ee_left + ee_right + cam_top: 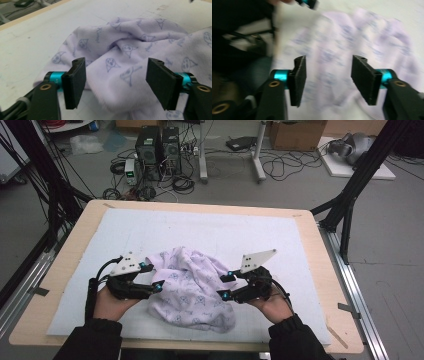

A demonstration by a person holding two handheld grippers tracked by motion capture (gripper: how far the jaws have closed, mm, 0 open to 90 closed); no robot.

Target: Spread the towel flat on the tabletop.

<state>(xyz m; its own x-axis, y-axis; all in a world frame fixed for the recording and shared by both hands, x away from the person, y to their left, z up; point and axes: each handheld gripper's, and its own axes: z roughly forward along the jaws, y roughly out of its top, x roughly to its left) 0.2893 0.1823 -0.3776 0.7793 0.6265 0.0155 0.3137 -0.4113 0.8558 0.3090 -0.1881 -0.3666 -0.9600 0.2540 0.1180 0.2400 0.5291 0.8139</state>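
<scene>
A lilac cloth [192, 287] printed with small blue faces lies crumpled on the white mat [210, 227], near its front edge. At the cloth's left edge my left gripper [152, 276] points right. In the left gripper view its jaws stand open [117, 82], with a fold of the cloth [130, 55] just past the pads and neither pad pressing on it. Facing it from the cloth's right edge is my right gripper [226, 285]. The right gripper view is blurred; there the right gripper [328, 80] is open over the cloth [362, 32], gripping nothing.
The mat covers a wooden table [320, 270]. Bare mat stretches behind the cloth and to both sides. Beyond the table, computer towers [157, 147], cables and a cardboard box [295, 135] sit on the floor. Black frame struts [350, 195] stand at the right.
</scene>
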